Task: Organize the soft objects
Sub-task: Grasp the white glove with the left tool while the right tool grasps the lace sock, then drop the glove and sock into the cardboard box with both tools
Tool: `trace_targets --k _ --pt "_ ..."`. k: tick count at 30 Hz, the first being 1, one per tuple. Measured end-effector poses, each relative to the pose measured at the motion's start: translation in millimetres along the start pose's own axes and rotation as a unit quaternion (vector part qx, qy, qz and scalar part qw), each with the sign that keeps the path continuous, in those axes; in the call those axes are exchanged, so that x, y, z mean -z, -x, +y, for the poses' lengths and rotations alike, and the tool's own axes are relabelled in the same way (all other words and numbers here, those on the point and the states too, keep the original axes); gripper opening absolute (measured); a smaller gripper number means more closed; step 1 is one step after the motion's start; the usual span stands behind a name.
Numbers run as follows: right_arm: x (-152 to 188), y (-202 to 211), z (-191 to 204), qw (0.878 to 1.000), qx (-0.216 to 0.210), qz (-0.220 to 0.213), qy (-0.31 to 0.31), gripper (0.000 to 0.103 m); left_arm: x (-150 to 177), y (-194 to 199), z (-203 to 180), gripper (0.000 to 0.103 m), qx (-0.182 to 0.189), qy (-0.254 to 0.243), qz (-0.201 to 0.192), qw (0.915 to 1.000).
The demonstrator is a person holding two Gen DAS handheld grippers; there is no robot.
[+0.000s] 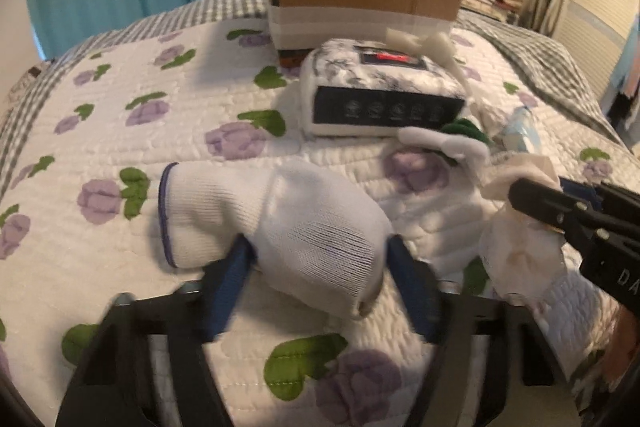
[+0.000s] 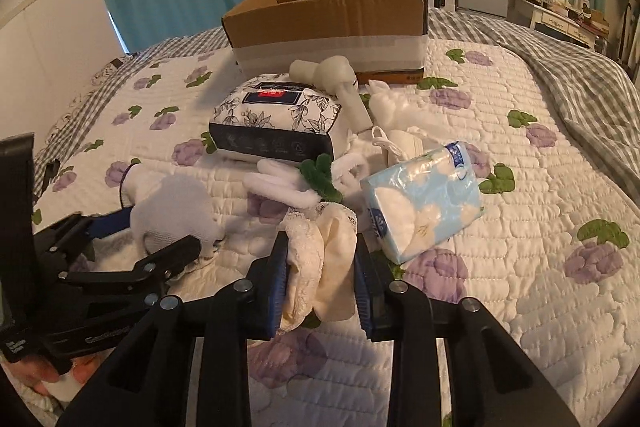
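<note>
My left gripper [image 1: 320, 259] is shut on a white knit glove [image 1: 280, 223] with a dark cuff edge, held just above the quilt; the glove also shows in the right wrist view [image 2: 172, 211]. My right gripper [image 2: 320, 267] is shut on a cream lace-trimmed cloth [image 2: 320, 259], seen too in the left wrist view [image 1: 520, 227]. Ahead lie a flower-printed tissue pack [image 2: 276, 123], a blue tissue pack [image 2: 424, 203], white fluffy rings with a green piece [image 2: 304, 183] and a white soft toy [image 2: 332, 75].
An open cardboard box [image 2: 328, 27] stands at the far side of the bed. The bed has a quilt with purple flowers [image 2: 520, 267] and a grey checked blanket [image 2: 580, 75] to the right. Teal curtains, a TV and a dresser are behind.
</note>
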State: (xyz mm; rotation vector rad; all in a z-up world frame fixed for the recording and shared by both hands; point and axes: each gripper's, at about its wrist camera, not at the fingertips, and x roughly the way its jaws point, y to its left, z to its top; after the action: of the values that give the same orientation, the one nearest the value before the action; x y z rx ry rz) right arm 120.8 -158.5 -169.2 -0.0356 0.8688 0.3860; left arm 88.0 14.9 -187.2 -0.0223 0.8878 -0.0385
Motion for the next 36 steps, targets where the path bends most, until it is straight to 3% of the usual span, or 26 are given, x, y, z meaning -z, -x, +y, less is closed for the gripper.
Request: trace_targets --k 3,11,17,23,28,33,36 --pt "2.2 12.1 2.6 1.000 0.001 -0.009 0.003 0.029 1.3 5.0 -1.8 0.048 -0.001 -0.007 -0.003 1.0000" --pt "-7.9 66.2 9.6 0.998 0.010 -0.062 0.018 0.029 -11.3 69.5 -14.3 0.047 0.020 -0.011 -0.063 0.9978" --pt "-62.1 110.1 8.9 0.991 0.011 -0.121 0.047 0.029 -61.6 112.8 -22.7 0.047 0.033 -0.028 -0.118 0.9920" --pt "-135.6 130.7 3.6 0.985 0.000 -0.160 0.064 0.029 -131.2 125.6 -20.3 0.047 0.041 -0.032 -0.160 0.9857" --pt "-207.6 102.9 2.4 0.980 0.010 -0.172 0.096 0.029 -195.6 92.4 -13.8 0.047 0.035 -0.036 -0.167 0.9847" --pt "-262.5 23.4 -13.9 0.985 0.003 -0.147 0.091 0.029 -241.7 27.7 -15.8 0.047 0.020 -0.048 -0.146 0.9880" --pt "-276.7 -19.6 -21.1 0.986 0.008 -0.134 0.098 0.029 -257.4 -10.2 -13.1 0.047 0.013 -0.048 -0.134 0.9897"
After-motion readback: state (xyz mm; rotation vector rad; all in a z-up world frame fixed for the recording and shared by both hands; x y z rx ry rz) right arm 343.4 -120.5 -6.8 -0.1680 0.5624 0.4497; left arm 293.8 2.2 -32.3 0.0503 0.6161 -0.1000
